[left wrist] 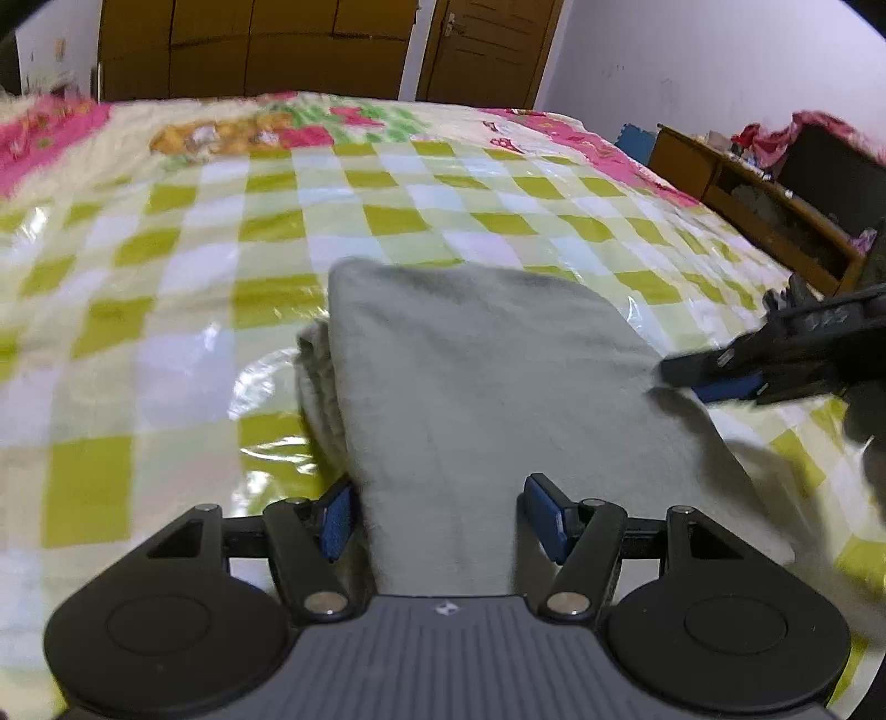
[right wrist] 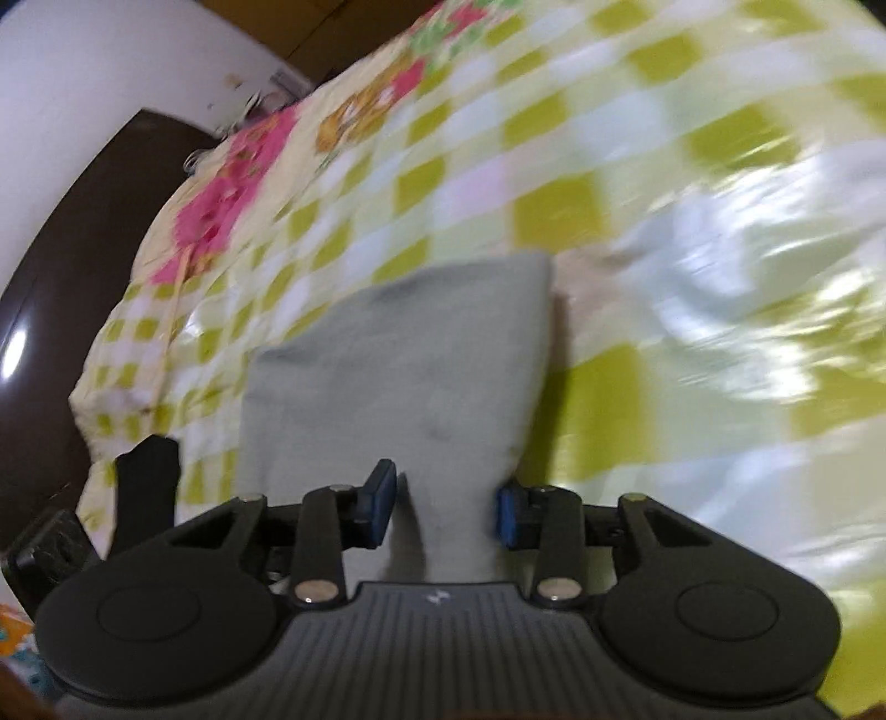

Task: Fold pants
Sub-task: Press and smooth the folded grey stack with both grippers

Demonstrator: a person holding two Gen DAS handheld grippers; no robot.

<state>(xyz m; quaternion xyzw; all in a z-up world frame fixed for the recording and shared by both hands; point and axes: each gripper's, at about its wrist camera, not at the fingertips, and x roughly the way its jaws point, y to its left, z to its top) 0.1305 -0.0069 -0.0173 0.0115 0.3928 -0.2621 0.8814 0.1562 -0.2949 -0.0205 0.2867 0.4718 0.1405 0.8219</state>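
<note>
Folded grey pants (left wrist: pixel 470 387) on checkered bed (left wrist: pixel 166 249), lower centre. Left tool (left wrist: pixel 437 518) released, straddling cloth. Right tool (right wrist: pixel 446 507): cloth between pads, grip unclear.

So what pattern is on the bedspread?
The bedspread is a yellow-green and white check, with pink floral edges; it shows best in the left wrist view.

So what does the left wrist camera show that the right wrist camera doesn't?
Only the left wrist view shows the wooden wardrobe, the door, the low wooden shelf, and the right gripper beside the cloth's edge. Only the right wrist view shows the dark headboard. Both show the folded grey pants on the checkered bedspread, lying between each camera's own blue fingertips.
</note>
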